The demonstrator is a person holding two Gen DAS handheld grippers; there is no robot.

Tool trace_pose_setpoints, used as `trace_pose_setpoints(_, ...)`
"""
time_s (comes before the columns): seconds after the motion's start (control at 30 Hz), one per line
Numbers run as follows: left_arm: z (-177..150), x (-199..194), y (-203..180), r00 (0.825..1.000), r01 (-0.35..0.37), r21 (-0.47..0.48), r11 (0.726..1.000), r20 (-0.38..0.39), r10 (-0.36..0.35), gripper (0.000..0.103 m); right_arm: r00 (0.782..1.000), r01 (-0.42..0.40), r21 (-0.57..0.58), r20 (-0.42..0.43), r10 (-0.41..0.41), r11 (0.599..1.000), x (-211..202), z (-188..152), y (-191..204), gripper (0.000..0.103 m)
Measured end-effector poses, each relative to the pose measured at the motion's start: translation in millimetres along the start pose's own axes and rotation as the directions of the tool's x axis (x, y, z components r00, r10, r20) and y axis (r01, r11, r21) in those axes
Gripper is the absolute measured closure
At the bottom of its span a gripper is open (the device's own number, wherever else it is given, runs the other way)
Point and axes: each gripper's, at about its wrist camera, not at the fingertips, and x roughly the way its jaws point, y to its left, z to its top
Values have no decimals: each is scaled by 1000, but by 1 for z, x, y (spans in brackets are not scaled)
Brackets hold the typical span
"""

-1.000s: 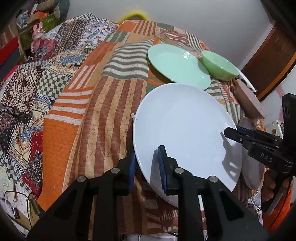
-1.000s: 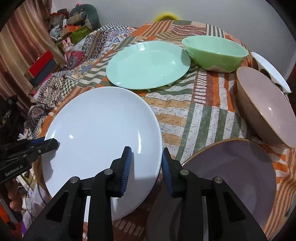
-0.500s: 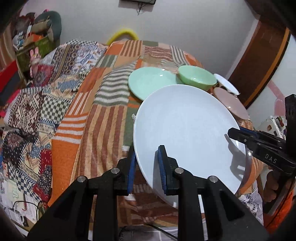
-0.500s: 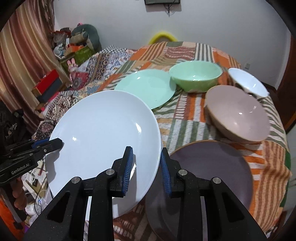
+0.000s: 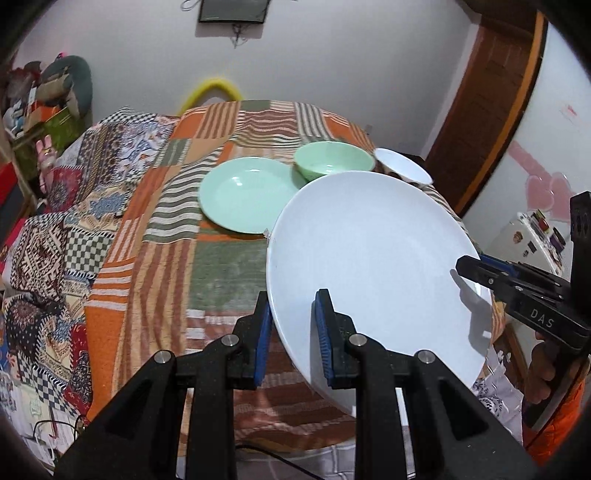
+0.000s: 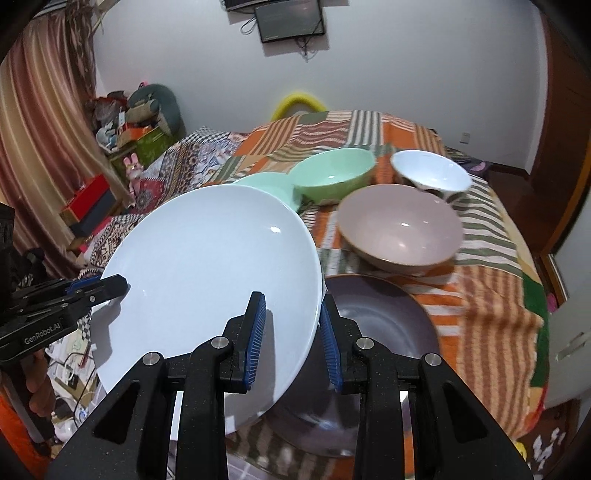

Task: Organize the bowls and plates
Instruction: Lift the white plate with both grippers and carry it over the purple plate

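Above the near edge of the patchwork cloth (image 5: pixel 147 280), one white plate (image 5: pixel 373 266), large, held clear of the surface and tilted.

Left gripper (image 5: pixel 293 328): tongs clamped on the white plate's rim at 7 o'clock in the left wrist view, one blue pad under the rim, one on the upper face. Seen again at 9 o'clock in the right wrist view.

Right gripper (image 6: pixel 293 339): tongs clamped on the same plate at its right edge, one pad on the upper face, the other behind the rim. Its black tip shows at 3 o'clock in the left wrist view, with a hand (image 5: pixel 546 369) below it.

Green plate (image 5: pixel 247 199): flat on the cloth, at 11 o'clock from the white plate in the left wrist view; partly hidden behind it in the right wrist view.

Green bowl (image 6: pixel 332 177): upright, just beside the green plate; whether they touch cannot be told.

White bowl (image 6: pixel 430 173): upright, at 1 o'clock in the right wrist view, near the green bowl.

Pink bowl (image 6: pixel 400 230): upright, in front of the green and white bowls.

Purple plate (image 6: pixel 384 325): flat on the cloth, partly under the raised white plate and behind the right gripper.

Background: screen (image 6: pixel 290 20) on the wall at 12 o'clock; striped curtain (image 6: pixel 40 122) at 10 o'clock.
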Motion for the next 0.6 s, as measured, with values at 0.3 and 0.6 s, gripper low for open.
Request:
trace_pose_setpoints(0.3, 1, 19, -46, 998, 41, 69, 997, -53, -37, 80, 999, 46, 67, 0, -46, 997, -18, -20, -40, 76)
trace_pose_setpoints(0.6, -7, 55, -79, 988, 71, 111, 991, -144, -54, 80, 995, 89, 133, -50, -83, 987, -20, -45, -74, 76)
